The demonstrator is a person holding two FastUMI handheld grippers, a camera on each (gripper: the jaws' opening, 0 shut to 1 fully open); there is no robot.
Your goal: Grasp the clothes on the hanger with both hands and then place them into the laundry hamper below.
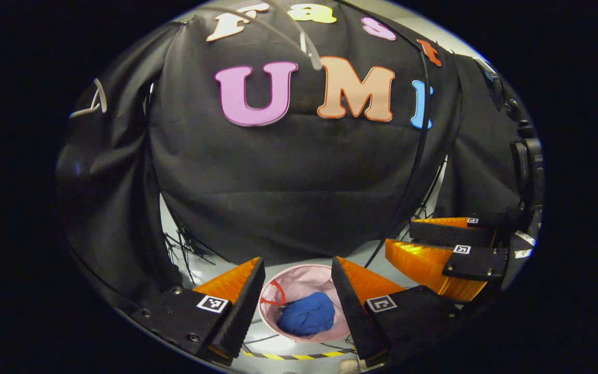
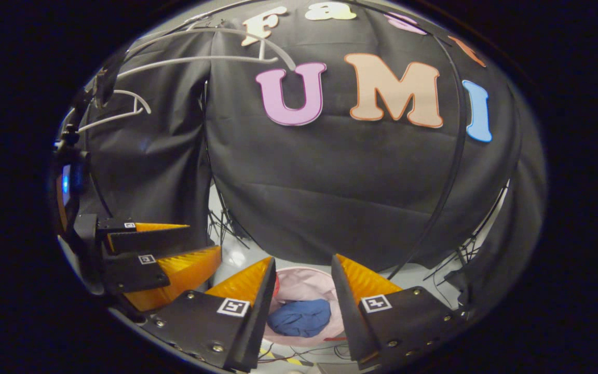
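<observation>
The blue clothes (image 1: 307,314) already lie bunched in the pink hamper (image 1: 299,280) at lower centre, both grippers (image 1: 295,298) (image 2: 301,298) hover above, fingers spread and empty, so the task looks done.

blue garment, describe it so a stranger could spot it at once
Below the black cloth wall stands a round pale pink laundry hamper on the floor. Inside it lies the crumpled blue garment, the one solid blue lump, beside the hamper's thin red handle.
</observation>
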